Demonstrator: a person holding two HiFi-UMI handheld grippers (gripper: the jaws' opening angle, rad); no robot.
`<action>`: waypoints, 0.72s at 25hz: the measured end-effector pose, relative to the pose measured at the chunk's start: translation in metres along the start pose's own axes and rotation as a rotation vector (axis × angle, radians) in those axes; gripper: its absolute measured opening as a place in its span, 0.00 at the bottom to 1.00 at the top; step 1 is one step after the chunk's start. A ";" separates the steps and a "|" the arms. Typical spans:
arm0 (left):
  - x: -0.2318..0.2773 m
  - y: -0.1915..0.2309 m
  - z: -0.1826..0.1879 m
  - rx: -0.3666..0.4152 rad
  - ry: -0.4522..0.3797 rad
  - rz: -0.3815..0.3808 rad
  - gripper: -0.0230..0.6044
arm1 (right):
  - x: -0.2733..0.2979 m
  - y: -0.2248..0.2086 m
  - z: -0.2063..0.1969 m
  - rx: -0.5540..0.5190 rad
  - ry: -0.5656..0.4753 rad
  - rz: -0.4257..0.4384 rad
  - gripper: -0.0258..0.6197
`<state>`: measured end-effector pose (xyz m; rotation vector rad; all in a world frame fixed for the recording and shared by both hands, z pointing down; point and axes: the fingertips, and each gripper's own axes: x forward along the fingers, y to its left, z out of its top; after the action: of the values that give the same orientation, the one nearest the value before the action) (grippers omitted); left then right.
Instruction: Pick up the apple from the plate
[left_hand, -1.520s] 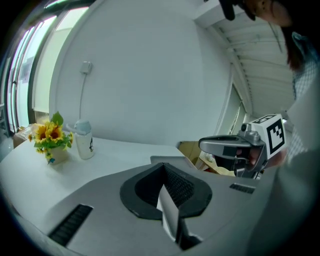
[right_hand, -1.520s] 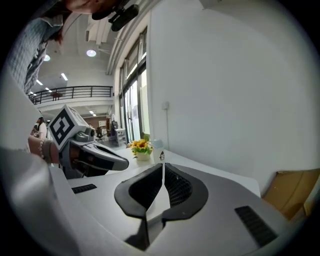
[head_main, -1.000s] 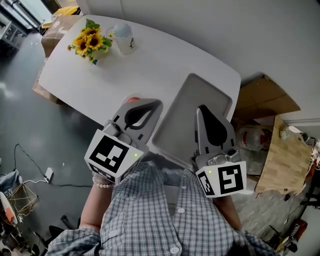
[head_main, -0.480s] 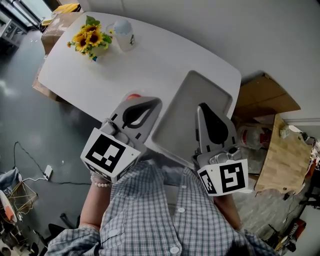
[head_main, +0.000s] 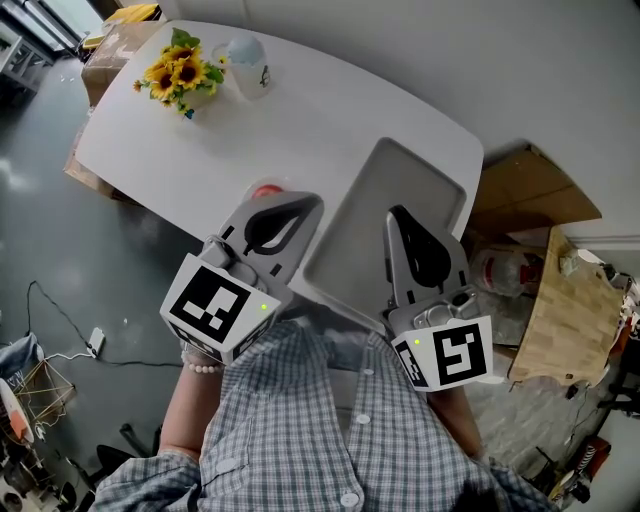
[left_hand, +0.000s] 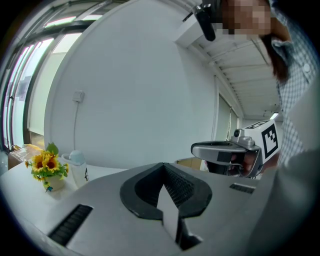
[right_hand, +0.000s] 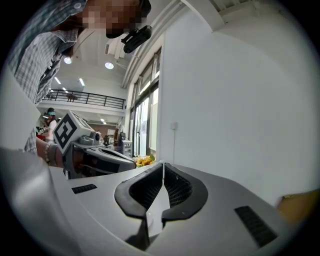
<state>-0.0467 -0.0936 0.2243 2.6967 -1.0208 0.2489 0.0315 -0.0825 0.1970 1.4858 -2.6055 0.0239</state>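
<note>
While left gripper (head_main: 312, 204) stays put, right gripper (head_main: 396, 216) edged leftward

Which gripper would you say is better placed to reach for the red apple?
Left. The left gripper hangs right by the apple, which peeks out past its tip; the right gripper is over the grey tray, farther off. Both have jaws together, so the left must open first.

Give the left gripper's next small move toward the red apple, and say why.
Probably open the jaws of the left gripper: they are together on nothing, and the round red apple, mostly hidden beneath that gripper on the white table, cannot be taken between closed jaws.
</note>
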 end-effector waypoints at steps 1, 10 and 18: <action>0.000 0.000 0.000 -0.001 -0.001 0.000 0.05 | 0.000 0.000 -0.001 -0.001 0.001 0.002 0.08; 0.000 0.000 0.001 0.000 -0.002 0.003 0.05 | 0.002 0.003 -0.002 -0.008 0.011 0.015 0.08; 0.000 0.004 -0.001 -0.005 -0.004 0.013 0.05 | 0.006 0.001 -0.011 0.003 0.040 0.004 0.08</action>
<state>-0.0493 -0.0959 0.2263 2.6878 -1.0395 0.2439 0.0287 -0.0864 0.2087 1.4658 -2.5783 0.0566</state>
